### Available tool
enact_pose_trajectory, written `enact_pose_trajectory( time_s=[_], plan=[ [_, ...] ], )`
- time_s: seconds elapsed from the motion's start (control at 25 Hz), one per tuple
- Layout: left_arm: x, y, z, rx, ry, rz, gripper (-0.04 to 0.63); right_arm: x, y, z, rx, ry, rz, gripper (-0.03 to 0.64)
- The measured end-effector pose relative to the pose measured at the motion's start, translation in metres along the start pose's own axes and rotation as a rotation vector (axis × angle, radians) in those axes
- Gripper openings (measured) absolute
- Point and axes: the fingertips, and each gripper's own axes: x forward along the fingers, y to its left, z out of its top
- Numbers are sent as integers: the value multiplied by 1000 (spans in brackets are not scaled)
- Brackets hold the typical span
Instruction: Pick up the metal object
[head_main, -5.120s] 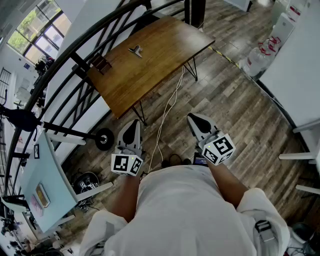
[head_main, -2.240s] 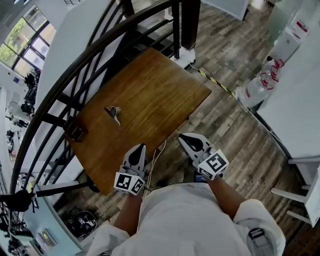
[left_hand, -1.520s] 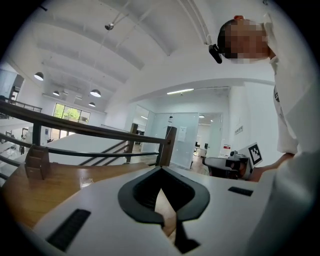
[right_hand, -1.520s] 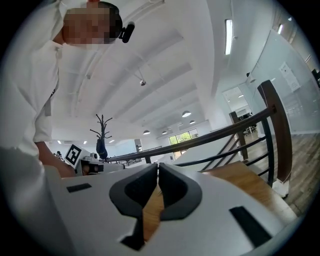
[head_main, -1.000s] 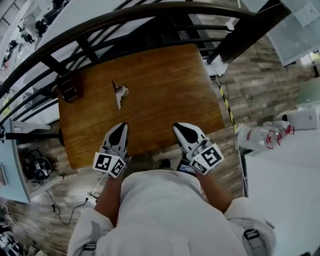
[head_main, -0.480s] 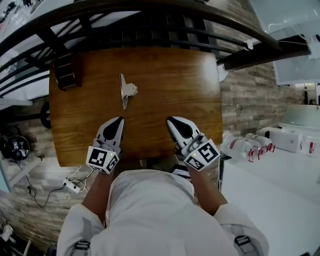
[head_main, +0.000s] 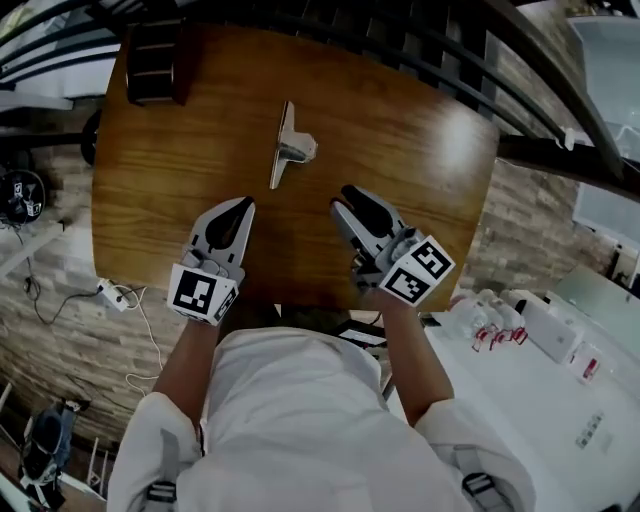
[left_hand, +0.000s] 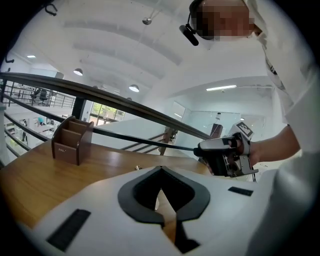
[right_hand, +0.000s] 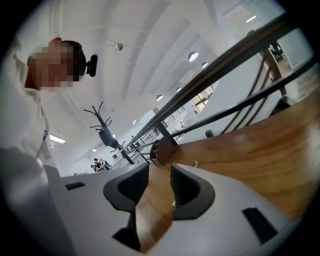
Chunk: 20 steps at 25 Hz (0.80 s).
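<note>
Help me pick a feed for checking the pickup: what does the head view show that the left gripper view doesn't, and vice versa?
Head view only: the whole metal object lying untouched on the table, ahead of both grippers. Left gripper view only: a close look at the left gripper, tips together and empty, plus ceiling lights. Both: the table, the brown organizer, and the right gripper, whose jaws have just been opening with nothing between them.

Seen from above me: a wooden table (head_main: 420, 130). A brown desk organizer (head_main: 153, 62) stands on the table's far left corner. A black railing (head_main: 550, 158) runs just beyond the table's far edge. A white power strip (head_main: 110, 296) lies on the floor (head_main: 60, 330), left of the table.
</note>
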Motion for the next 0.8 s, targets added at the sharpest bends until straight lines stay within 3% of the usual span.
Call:
enact_pose_trajectory(
  time_s=[0.12,0.28,0.4,0.6,0.8],
  plan=[
    [7,1,-8,25,20,16,12,13,-25,-1,100,18,10,123],
    [13,8,-29,49,115,36,12,30,-52,-1,236,30,21,123],
    [21,6,-36,61,123,40,12,41,-66,-8,271,81,14,123],
    [27,-8,-56,31,154,23,12,56,-85,-21,328,125,-13,123],
    [31,-17,-73,-15,157,16,12,74,-91,-34,444,140,37,123]
  ],
)
